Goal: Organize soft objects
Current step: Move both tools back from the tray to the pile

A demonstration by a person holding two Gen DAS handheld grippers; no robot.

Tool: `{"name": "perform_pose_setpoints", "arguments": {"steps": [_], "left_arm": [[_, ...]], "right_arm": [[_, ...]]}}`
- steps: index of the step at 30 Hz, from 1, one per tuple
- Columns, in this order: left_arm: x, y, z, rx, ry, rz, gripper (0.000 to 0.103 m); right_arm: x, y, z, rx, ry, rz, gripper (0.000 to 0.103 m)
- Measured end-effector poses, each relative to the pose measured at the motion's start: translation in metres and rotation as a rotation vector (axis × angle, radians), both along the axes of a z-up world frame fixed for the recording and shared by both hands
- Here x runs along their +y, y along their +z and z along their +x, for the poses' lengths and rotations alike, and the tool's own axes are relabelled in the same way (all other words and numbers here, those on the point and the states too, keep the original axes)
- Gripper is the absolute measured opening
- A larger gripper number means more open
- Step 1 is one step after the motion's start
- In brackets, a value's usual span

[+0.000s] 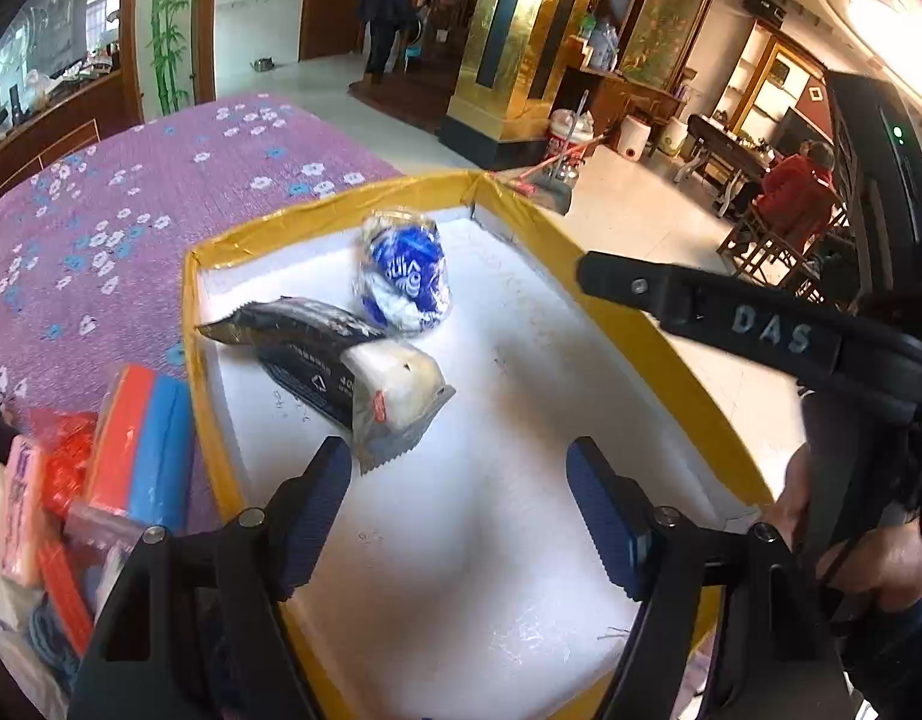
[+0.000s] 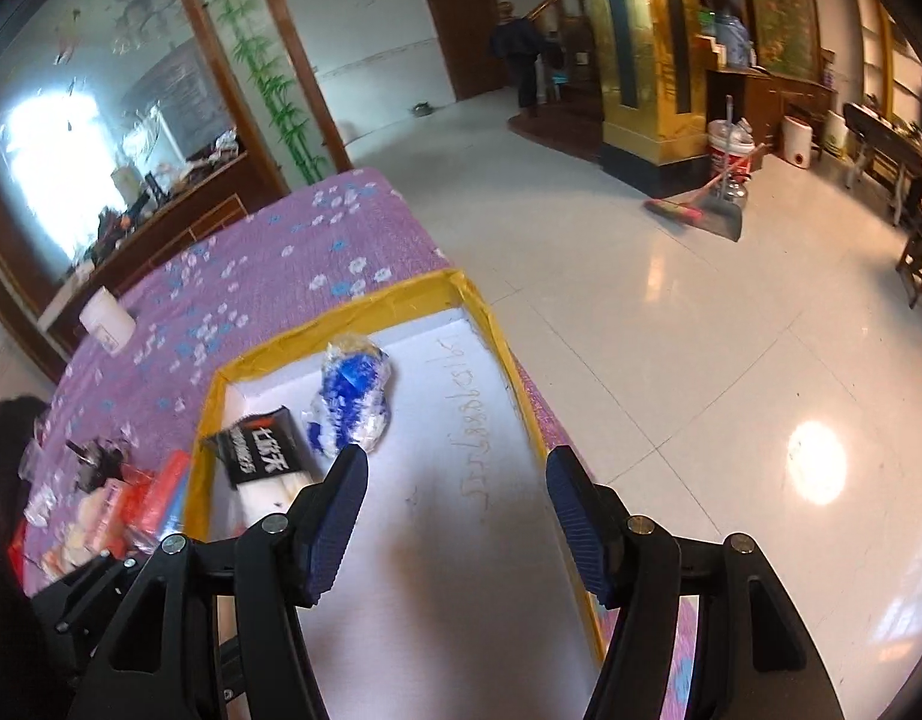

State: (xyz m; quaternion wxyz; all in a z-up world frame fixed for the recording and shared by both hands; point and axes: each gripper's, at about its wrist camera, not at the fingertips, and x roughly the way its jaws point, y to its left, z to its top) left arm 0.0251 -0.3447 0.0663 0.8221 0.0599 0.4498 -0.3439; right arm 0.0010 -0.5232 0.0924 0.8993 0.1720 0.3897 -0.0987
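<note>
A white foam tray with a yellow taped rim point(image 1: 341, 210) point(image 2: 341, 315) lies on the purple flowered cloth. Inside it sit a blue-and-white wrapped bundle point(image 1: 407, 276) point(image 2: 356, 402) and a black packet with a white soft pad showing point(image 1: 329, 354) point(image 2: 260, 450), side by side at the tray's far left. My left gripper point(image 1: 458, 456) hovers open over the tray's bare middle, just short of the packet, holding nothing. My right gripper point(image 2: 458, 459) is also open and empty above the tray. One of its black fingers point(image 1: 730, 315) crosses the right side of the left wrist view.
Left of the tray is a heap of soft goods: an orange-and-blue sponge point(image 1: 143, 444), red mesh point(image 1: 71, 456), a pink pack point(image 1: 23, 498). A white cup point(image 2: 107, 318) stands farther back. The table edge drops to tiled floor on the right, with a broom and dustpan point(image 2: 700, 204).
</note>
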Motion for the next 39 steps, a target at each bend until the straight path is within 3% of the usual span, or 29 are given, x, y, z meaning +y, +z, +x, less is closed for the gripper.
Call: {"name": "perform_pose_setpoints", "arguments": {"steps": [5, 14, 19, 25, 30, 33, 39], "left_arm": [[0.014, 0.018, -0.009, 0.017, 0.013, -0.055, 0.076], [0.064, 0.05, -0.026, 0.001, 0.088, -0.069, 0.077], [0.13, 0.065, -0.046, -0.016, 0.282, -0.064, 0.078], [0.227, 0.075, -0.065, -0.024, 0.517, -0.061, 0.084], [0.294, 0.062, -0.06, 0.001, 0.614, -0.056, 0.084], [0.329, 0.052, -0.06, 0.003, 0.631, -0.079, 0.084], [0.353, 0.03, -0.053, 0.069, 0.654, -0.089, 0.084]], "right_arm": [[0.008, 0.029, -0.017, -0.039, 0.033, -0.016, 0.078], [0.036, 0.041, 0.007, -0.063, 0.267, 0.074, 0.079], [0.081, 0.027, 0.029, -0.013, 0.44, 0.116, 0.079], [0.145, 0.028, 0.03, -0.008, 0.55, 0.178, 0.079], [0.192, 0.012, 0.028, 0.079, 0.591, 0.155, 0.079], [0.212, -0.002, 0.031, 0.129, 0.609, 0.056, 0.079], [0.228, -0.018, 0.035, 0.196, 0.732, -0.096, 0.08]]}}
